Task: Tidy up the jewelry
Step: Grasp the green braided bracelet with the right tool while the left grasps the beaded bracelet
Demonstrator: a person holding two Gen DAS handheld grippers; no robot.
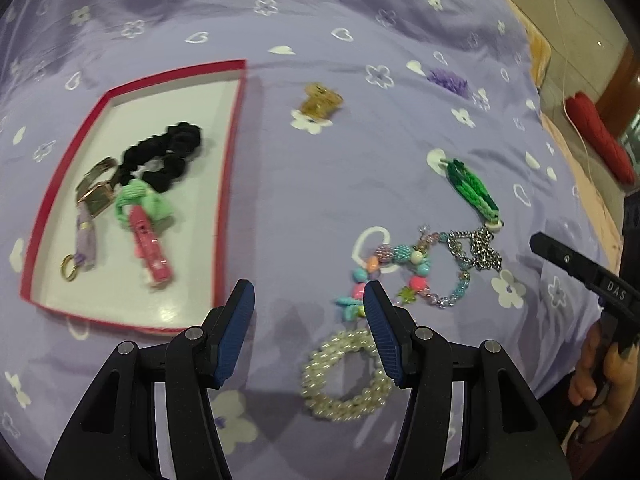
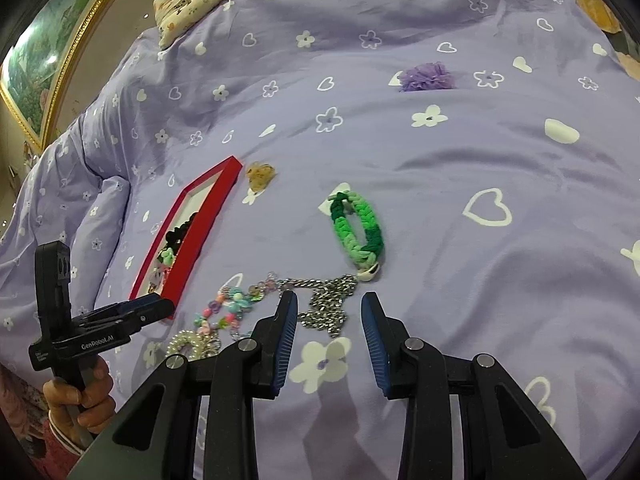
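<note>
Jewelry lies scattered on a lilac flowered bedspread (image 1: 320, 208). Far left of the left gripper (image 1: 310, 294), whose jaws stand wide and empty, a red-rimmed box (image 1: 230, 160) holds a black scrunchie (image 1: 166, 156), a watch (image 1: 96, 192) and a pink clip (image 1: 150, 250). Just beyond its right jaw sit a pearl bracelet (image 1: 344, 376) and a beaded bracelet (image 1: 400, 272). The right gripper (image 2: 330, 306) hangs half open, empty, a silver chain (image 2: 328, 300) between its tips, a green woven bracelet (image 2: 358, 230) ahead.

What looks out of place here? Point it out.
Several pieces lie loose on the purple bedsheet, outside the red-rimmed tray: white pearl bracelet, colourful beaded bracelet tangled with silver chain, green braided bracelet, amber hair claw, purple pom-pom.
</note>
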